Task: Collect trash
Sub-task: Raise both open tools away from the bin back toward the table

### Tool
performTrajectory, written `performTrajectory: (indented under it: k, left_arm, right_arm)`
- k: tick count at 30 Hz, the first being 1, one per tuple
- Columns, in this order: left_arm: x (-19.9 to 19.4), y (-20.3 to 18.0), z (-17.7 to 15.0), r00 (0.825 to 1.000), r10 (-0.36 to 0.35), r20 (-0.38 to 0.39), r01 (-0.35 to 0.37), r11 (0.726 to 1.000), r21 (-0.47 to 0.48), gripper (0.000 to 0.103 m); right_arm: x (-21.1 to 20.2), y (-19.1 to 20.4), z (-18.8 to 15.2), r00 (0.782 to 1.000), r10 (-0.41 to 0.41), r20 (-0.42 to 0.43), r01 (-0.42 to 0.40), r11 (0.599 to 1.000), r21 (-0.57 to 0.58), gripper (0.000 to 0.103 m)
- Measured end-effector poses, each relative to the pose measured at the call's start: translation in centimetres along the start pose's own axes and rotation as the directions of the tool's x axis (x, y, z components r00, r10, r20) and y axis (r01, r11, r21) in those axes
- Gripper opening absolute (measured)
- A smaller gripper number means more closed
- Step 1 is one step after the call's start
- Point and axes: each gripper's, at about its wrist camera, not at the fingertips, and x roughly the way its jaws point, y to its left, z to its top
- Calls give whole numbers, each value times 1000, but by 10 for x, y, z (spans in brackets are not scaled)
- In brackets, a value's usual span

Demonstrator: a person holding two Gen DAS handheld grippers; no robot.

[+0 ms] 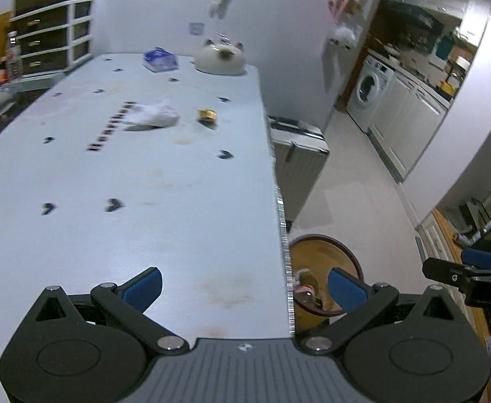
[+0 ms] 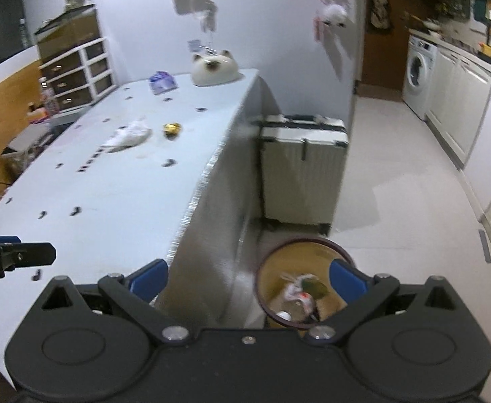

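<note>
Both grippers empty with jaws apart: the left gripper [image 1: 243, 287] over the table [image 1: 144, 174], facing the crumpled tissue [image 1: 154, 114] and gold wrapper [image 1: 207, 115] ahead; the right gripper [image 2: 250, 278] above the floor bin [image 2: 269, 262].

Room as I see it, placed from the long white table [image 2: 117, 181]:
- Far end: pale wall [image 2: 262, 33] with papers and small items hung on it.
- Far left: white drawer unit [image 2: 77, 74] with dark drawers; wood panelling [image 2: 3, 107] on the left wall.
- Right, against the table's side: ribbed white suitcase [image 2: 304, 171], upright.
- Further right: pale floor [image 2: 396, 168] running to a kitchen.
- Kitchen: front-loading washing machine [image 2: 418, 70] beside white cabinets [image 2: 460, 100] under a cluttered counter.
- Light: dim, bluish, indoor.
</note>
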Motion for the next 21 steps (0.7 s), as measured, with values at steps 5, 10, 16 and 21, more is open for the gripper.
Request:
performTrajectory:
  k: [5, 10, 16, 21]
  left_arm:
    - [-25, 32, 0, 998, 42, 39, -40, 998, -44, 103]
    - [-41, 55, 8, 992, 97, 76, -90, 992, -85, 103]
    - [-48, 72, 27, 982, 147, 117, -133, 984, -122, 103]
    - [-32, 83, 55, 973, 189, 130, -170, 975, -143, 103]
  right_arm:
    - [-1, 39, 10, 999, 49, 20, -48, 997, -66, 103]
    - [4, 70, 31, 994, 96, 44, -90, 988, -123, 103]
    - [19, 90, 63, 984, 155, 86, -140, 978, -154, 103]
    - [47, 95, 94, 975, 190, 114, -169, 970, -175, 103]
